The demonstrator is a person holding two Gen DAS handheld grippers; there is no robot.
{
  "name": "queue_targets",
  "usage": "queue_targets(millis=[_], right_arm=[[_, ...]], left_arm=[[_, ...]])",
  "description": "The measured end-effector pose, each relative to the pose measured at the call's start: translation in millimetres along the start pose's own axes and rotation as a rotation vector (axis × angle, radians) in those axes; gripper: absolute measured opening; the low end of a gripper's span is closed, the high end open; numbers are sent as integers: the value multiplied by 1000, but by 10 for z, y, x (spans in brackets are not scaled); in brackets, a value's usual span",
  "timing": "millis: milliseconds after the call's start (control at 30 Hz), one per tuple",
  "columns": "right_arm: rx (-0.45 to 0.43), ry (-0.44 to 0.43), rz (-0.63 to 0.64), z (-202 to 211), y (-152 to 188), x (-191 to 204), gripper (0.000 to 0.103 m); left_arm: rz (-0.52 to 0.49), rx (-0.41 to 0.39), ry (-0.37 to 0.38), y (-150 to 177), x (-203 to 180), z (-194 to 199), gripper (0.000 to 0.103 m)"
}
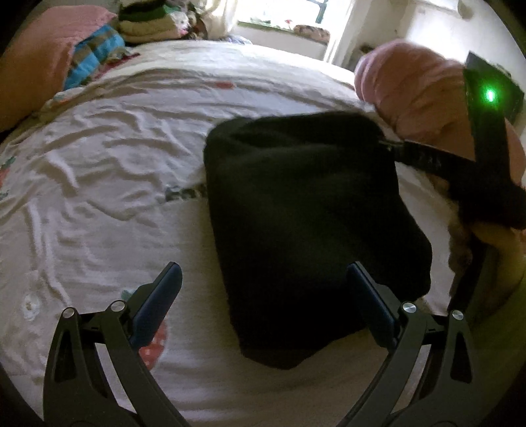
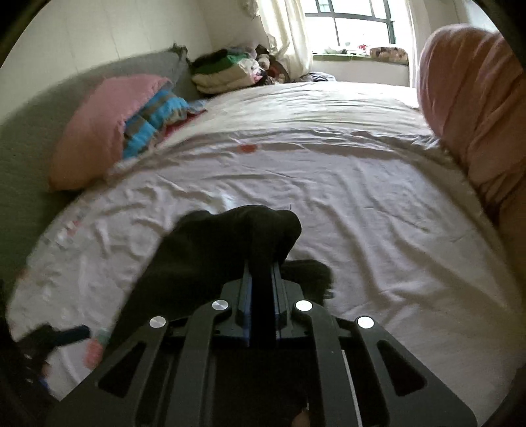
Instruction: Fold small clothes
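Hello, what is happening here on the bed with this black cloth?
A person is folding a small black garment on a bed with a white sheet, using a handheld gripper in each hand. The right gripper is shut on one edge of the garment and holds that edge up from the sheet. The left gripper is open, with its fingers on either side of the garment's near edge, not gripping it. A pile of folded clothes sits at the far corner of the bed.

a wrinkled white bedsheet [image 2: 345,184] with small printed patches covered the bed. at its far left lay a pink pillow [image 2: 95,131] with a blue striped blanket [image 2: 154,121] tucked against it. a pile of folded clothes [image 2: 227,72] sat near the curtained window [image 2: 351,23]. pink bedding [image 2: 470,108] bulked at the right.
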State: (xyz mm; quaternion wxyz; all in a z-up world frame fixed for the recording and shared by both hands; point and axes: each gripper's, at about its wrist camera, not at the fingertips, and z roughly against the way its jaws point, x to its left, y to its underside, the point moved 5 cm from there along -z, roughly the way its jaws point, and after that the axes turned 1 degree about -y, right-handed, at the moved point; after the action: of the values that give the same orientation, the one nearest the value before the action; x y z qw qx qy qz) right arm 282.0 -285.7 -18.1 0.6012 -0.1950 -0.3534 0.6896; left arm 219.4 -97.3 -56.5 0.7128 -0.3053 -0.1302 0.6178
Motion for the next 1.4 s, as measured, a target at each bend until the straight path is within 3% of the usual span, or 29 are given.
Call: queue_targets(millis=[200, 400, 467, 533, 633, 700, 733, 767, 933, 1000, 1400], right_arm=[[97, 73, -13, -332, 294, -175, 10], [103, 99, -49, -430, 409, -246, 21], [103, 89, -79, -379, 410, -265, 38], [87, 73, -92, -282, 403, -259, 40], [76, 62, -98, -165, 419, -235, 53], [61, 43, -108, -59, 430, -219, 67], [57, 45, -112, -10, 431, -218, 82], [41, 54, -121, 81, 428, -223, 88], [-23, 22, -138, 408, 399, -217, 91], [-43, 11, -133, 539, 387, -207, 99], [-141, 16, -120, 1202, 562, -99, 98]], left_arm=[[36, 52, 39, 115, 31, -150, 94], [60, 57, 58, 143, 56, -173, 94], [67, 55, 56, 148, 57, -166, 94], [68, 45, 48, 140, 57, -135, 94], [69, 44, 41, 146, 57, -112, 94], [70, 47, 42, 149, 54, -110, 94], [69, 46, 40, 148, 56, -105, 94], [66, 46, 38, 147, 54, -96, 94], [59, 39, 23, 142, 36, -31, 94], [57, 34, 22, 142, 28, 10, 94], [54, -77, -6, 140, 30, 472, 94]])
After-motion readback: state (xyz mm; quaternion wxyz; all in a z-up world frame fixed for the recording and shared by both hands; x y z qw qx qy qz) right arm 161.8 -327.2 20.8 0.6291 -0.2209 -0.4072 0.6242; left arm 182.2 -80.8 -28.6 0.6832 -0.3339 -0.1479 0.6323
